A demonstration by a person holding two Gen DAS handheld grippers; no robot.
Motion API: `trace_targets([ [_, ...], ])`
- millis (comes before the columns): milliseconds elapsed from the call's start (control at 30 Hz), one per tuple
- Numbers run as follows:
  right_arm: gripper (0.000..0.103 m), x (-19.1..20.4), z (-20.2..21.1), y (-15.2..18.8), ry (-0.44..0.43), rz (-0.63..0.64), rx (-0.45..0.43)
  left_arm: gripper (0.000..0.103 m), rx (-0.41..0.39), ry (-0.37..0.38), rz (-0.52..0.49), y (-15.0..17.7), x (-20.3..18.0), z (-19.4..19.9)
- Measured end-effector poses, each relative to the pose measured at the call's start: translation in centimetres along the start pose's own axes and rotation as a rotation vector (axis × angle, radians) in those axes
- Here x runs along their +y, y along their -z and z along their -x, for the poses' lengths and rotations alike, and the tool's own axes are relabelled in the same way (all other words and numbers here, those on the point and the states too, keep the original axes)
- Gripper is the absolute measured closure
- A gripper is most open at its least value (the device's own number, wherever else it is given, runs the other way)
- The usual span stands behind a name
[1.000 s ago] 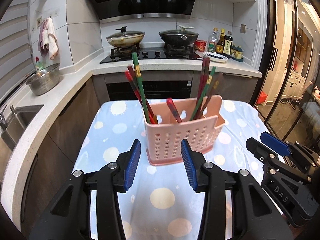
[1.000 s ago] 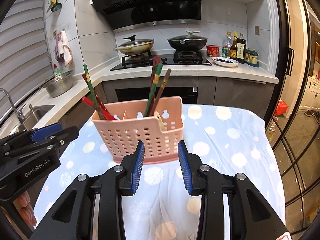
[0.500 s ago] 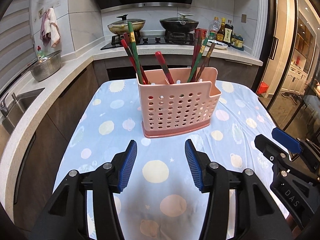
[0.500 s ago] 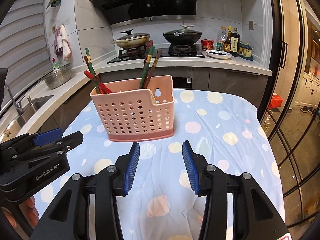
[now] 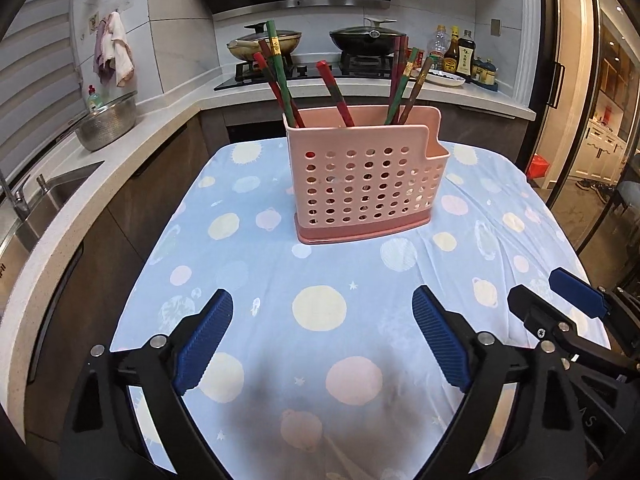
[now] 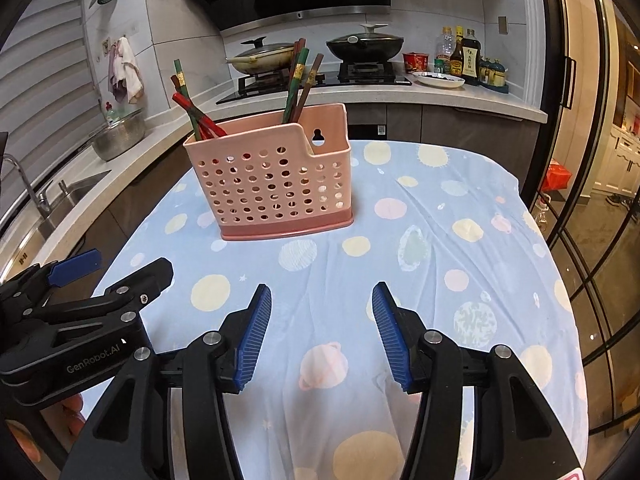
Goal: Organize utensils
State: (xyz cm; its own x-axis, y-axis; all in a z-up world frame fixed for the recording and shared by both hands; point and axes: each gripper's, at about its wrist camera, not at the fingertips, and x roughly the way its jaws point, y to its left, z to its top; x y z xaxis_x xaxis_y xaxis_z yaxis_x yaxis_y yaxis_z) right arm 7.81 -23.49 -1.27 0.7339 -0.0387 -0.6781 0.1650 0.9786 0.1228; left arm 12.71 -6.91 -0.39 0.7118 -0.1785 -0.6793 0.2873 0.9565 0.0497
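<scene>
A pink perforated utensil holder [image 5: 364, 176] [image 6: 272, 184] stands upright on the blue spotted tablecloth [image 5: 320, 308] [image 6: 440, 248]. Several red, green and brown chopsticks [image 5: 280, 76] [image 6: 298, 80] lean in its compartments. My left gripper [image 5: 322, 342] hangs over the cloth on the near side of the holder, its jaws opening wide with nothing between them. My right gripper [image 6: 322, 334] is also short of the holder, its jaws opening and empty. Each gripper shows at the edge of the other's view.
Behind the table runs a counter with a stove carrying two lidded pans [image 5: 366, 38], sauce bottles [image 5: 460, 56] and a plate. A steel colander [image 5: 106, 122] and a sink [image 5: 48, 196] lie left. Glass doors [image 6: 592, 200] stand right.
Both grippers have drawn back from the holder and sunk toward the cloth. The left jaws have spread wide and the right jaws wider than before.
</scene>
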Motion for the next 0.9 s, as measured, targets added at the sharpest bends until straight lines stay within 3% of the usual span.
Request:
trace_targets([
  [200,0.038,0.0,-0.2,0.9,0.018,0.006,0.007,0.011,0.035,-0.011,0.011,1.0,0.4,-0.7],
  [333,0.019,0.0,-0.2,1.1,0.036,0.009,0.005,0.01,0.054,-0.017,0.014,1.6,0.7,-1.0],
  [533,0.015,-0.1,0.1,1.3,0.068,0.02,-0.014,0.01,0.071,-0.034,0.002,2.3,0.7,-1.4],
  [567,0.006,-0.1,0.0,1.3,0.066,0.02,-0.013,0.01,0.075,-0.036,0.001,2.3,0.7,-1.4],
  [900,0.007,-0.9,-0.3,1.7,0.077,-0.004,0.006,0.009,0.077,-0.054,0.006,2.3,0.9,-1.3],
])
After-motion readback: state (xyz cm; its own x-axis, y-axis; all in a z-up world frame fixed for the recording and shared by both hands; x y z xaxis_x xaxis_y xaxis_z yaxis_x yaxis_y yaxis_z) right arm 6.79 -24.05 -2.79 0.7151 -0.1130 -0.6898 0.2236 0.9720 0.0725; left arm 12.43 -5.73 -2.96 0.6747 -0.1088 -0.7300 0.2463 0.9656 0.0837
